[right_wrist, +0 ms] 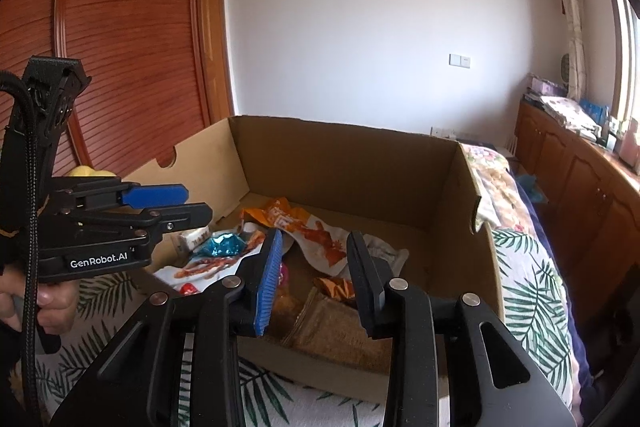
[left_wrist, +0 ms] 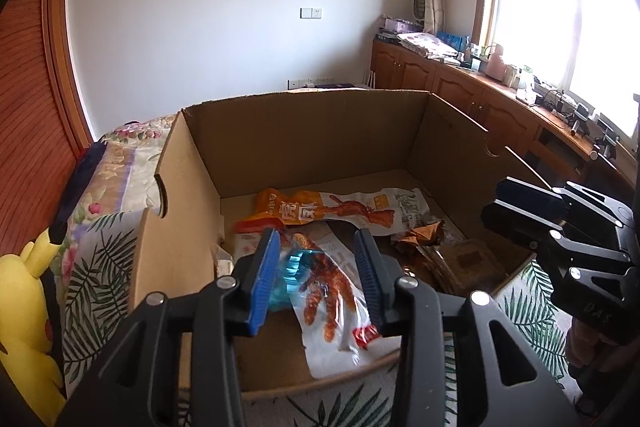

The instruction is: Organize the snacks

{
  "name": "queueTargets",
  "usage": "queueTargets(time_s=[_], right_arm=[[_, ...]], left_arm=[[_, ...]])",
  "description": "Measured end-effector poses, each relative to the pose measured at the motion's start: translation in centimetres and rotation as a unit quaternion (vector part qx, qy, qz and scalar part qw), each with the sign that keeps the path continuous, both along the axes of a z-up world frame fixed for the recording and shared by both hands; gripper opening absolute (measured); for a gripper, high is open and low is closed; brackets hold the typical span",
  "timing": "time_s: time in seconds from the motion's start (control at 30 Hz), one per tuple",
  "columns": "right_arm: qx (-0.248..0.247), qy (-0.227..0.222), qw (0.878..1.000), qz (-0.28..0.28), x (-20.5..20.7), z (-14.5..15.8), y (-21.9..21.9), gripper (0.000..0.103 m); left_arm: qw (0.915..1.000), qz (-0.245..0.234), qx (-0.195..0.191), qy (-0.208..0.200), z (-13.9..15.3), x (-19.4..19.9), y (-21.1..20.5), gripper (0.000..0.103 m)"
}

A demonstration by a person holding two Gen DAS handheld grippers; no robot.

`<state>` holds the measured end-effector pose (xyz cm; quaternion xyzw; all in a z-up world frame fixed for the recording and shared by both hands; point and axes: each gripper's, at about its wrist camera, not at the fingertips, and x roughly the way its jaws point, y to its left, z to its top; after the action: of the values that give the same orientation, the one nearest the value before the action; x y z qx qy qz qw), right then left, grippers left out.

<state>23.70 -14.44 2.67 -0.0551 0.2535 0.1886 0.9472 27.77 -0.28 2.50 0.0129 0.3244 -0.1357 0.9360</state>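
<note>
An open cardboard box (left_wrist: pixel 304 131) sits on a leaf-print bed cover and holds several snack packets. An orange-and-white packet (left_wrist: pixel 332 211) lies toward the back. Nearer lies a white packet with a reddish chicken foot (left_wrist: pixel 332 303), and on its left edge rests a teal foil packet (left_wrist: pixel 292 267). Brown packets (left_wrist: pixel 460 259) fill the right corner. My left gripper (left_wrist: pixel 318 239) hovers open over the teal packet, its pads not touching it. My right gripper (right_wrist: pixel 315 239) is open above the brown packets (right_wrist: pixel 336 323), holding nothing. It also shows at the right edge of the left wrist view.
A yellow plush toy (left_wrist: pixel 24 307) lies left of the box on the leaf-print cover (left_wrist: pixel 104 267). Wooden cabinets (left_wrist: pixel 460 83) with clutter run under the window on the right. A wooden wardrobe door (right_wrist: pixel 120 27) stands to the left.
</note>
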Motion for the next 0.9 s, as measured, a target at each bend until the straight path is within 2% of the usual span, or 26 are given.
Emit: queueTargets(time_s=[0.3,0.57,0.9], right_arm=[[0.008,-0.009,1.000,-0.011,-4.0,1.3,-0.8,0.035],[0.015,-0.023,0.999,-0.017,-7.8,2.5,-1.2,0.040],[0.015,-0.030,0.999,-0.039,-11.1,2.7,-1.4,0.059]], left_arm=[[0.9998,0.002,0.007,-0.020,1.8,-4.4,-0.6,0.039],[0.9993,0.003,0.011,-0.035,2.9,-8.6,-1.0,0.040],[0.9987,0.007,0.016,-0.047,3.0,-13.3,-1.2,0.045]])
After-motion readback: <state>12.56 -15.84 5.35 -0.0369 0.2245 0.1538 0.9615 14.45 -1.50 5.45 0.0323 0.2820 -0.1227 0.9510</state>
